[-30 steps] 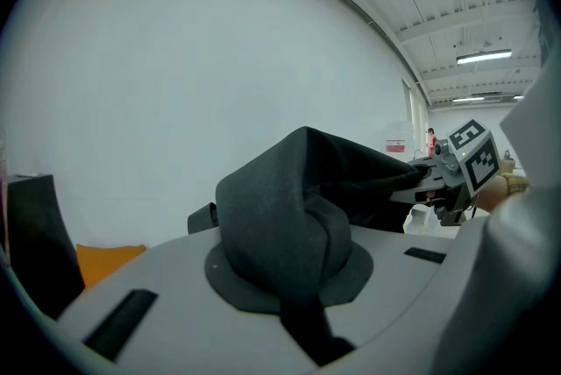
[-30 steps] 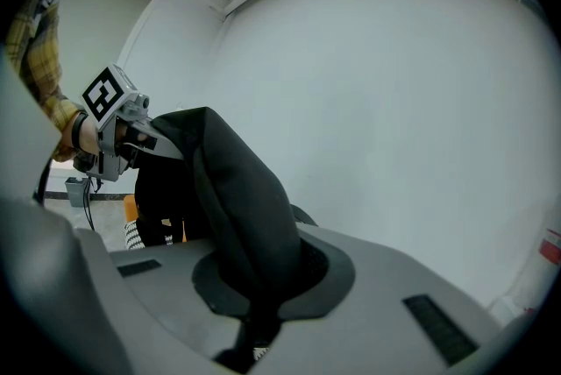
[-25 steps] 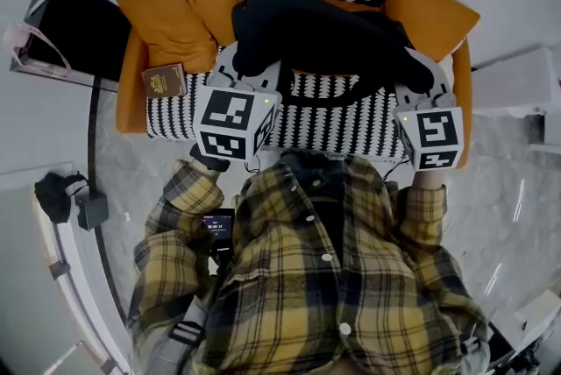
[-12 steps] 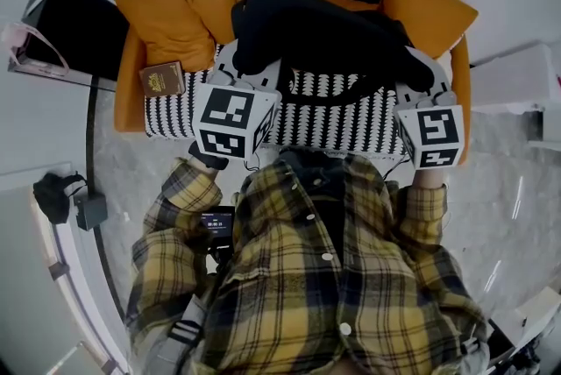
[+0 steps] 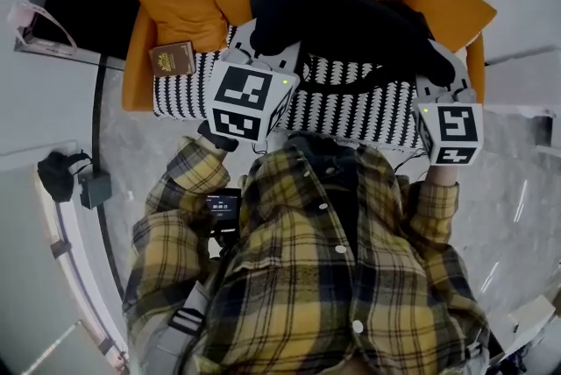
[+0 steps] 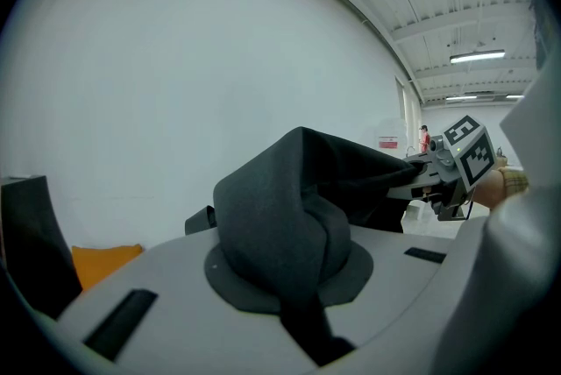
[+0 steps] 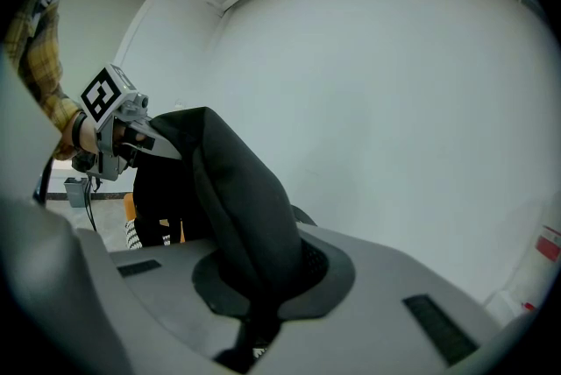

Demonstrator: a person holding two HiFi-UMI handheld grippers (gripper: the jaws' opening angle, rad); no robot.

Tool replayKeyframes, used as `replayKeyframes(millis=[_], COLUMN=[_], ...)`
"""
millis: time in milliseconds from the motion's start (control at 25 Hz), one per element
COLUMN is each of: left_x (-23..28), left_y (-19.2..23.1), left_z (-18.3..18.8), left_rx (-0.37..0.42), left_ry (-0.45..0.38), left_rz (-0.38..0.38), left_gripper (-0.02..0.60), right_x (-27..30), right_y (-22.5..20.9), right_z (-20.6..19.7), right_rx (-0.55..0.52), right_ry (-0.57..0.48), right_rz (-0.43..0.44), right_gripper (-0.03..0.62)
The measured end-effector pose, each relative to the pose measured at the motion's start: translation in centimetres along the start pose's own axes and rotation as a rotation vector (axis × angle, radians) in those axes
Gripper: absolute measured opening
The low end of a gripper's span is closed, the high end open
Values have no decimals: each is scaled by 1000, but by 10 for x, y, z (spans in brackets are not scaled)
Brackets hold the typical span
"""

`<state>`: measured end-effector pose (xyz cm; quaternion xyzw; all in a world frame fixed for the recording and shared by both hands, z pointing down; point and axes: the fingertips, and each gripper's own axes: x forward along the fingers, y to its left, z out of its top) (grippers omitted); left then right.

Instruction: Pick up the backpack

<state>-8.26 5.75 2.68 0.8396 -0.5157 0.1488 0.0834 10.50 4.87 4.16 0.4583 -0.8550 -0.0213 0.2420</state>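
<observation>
Starting at 10 o'clock in the head view, a black case (image 5: 83, 10) stands beside the left end of the sofa (image 5: 188, 88). The sofa seat carries a black-and-white patterned cover. An orange cushion (image 5: 175, 1) lies at 11 o'clock on the sofa. A brown booklet (image 5: 173, 59) rests on the cover just below that cushion.

Left gripper (image 5: 266, 45): located just left of 12 o'clock, with its marker cube toward the person. Its jaws are clamped on the left end of the backpack (image 5: 351, 23). In the left gripper view, the left gripper (image 6: 296, 277) pinches a fold of the backpack (image 6: 289, 198) between both pads. The fabric bulges above the jaws.

Backpack: black, slung between the two grippers above the sofa seat, from 12 to 1 o'clock. A strap (image 5: 342, 88) curves under it against the patterned cover. Contact between the underside and the seat cannot be determined.

Right gripper (image 5: 445, 71): located at 2 o'clock, jaws closed on the right end of the backpack. In the right gripper view, the right gripper (image 7: 254, 303) holds the dark fabric of the backpack (image 7: 232, 189) pressed between its pads.

A second orange cushion (image 5: 447, 1) sits at 1 o'clock, at the right end of the sofa. The person's plaid shirt (image 5: 324, 277) fills the 6 o'clock area.
</observation>
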Motion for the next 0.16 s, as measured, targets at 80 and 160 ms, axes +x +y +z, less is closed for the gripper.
replayKeyframes(millis=[80,160], left_x=[3,6], left_y=[-2,-5], left_z=[3,4], left_rx=[5,9], left_ry=[-5,-9], left_rz=[-8,-15], left_gripper=[40,40], right_x=[-1,-4], right_y=[-3,-6], right_z=[0,-2], right_rx=[2,4], right_ry=[-1,-3], right_rz=[-8,-16], right_gripper=[21,21])
